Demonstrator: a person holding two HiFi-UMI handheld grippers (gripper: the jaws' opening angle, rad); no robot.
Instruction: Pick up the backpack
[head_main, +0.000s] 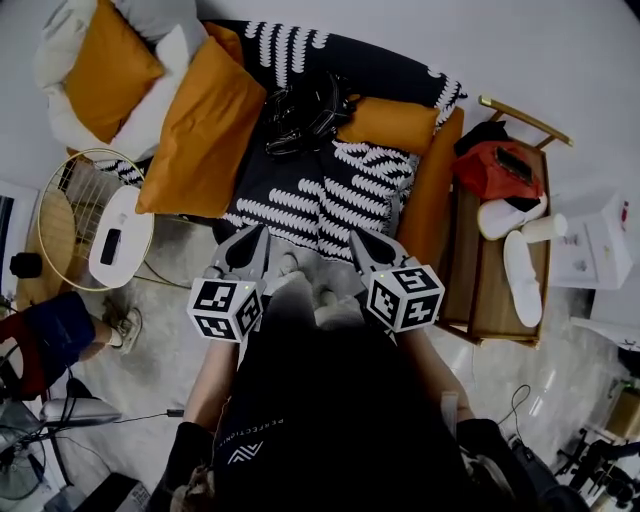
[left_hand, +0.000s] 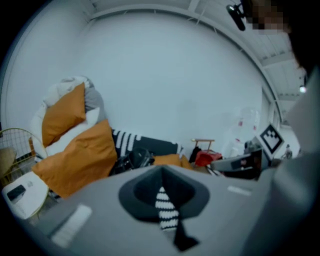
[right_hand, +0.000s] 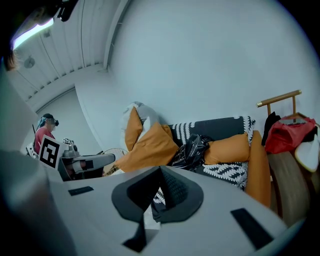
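Head view: backpack (head_main: 305, 115) on bed (head_main: 330, 205); left gripper (head_main: 256, 240), right gripper (head_main: 362, 244) closed, empty.

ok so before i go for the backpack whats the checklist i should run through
1. backpack in sight, lying on the patterned bed cover: ok
2. left claw open for a grab: not ok, jaws together, nothing held
3. right claw open: not ok, shut and empty
4. claws at the backpack: not ok, both are at the bed's near edge and the backpack lies farther back beside the big orange pillow
5. way across the cover free of other things: looks ok
6. handle or strap to take: cannot tell, it shows only as a dark tangle
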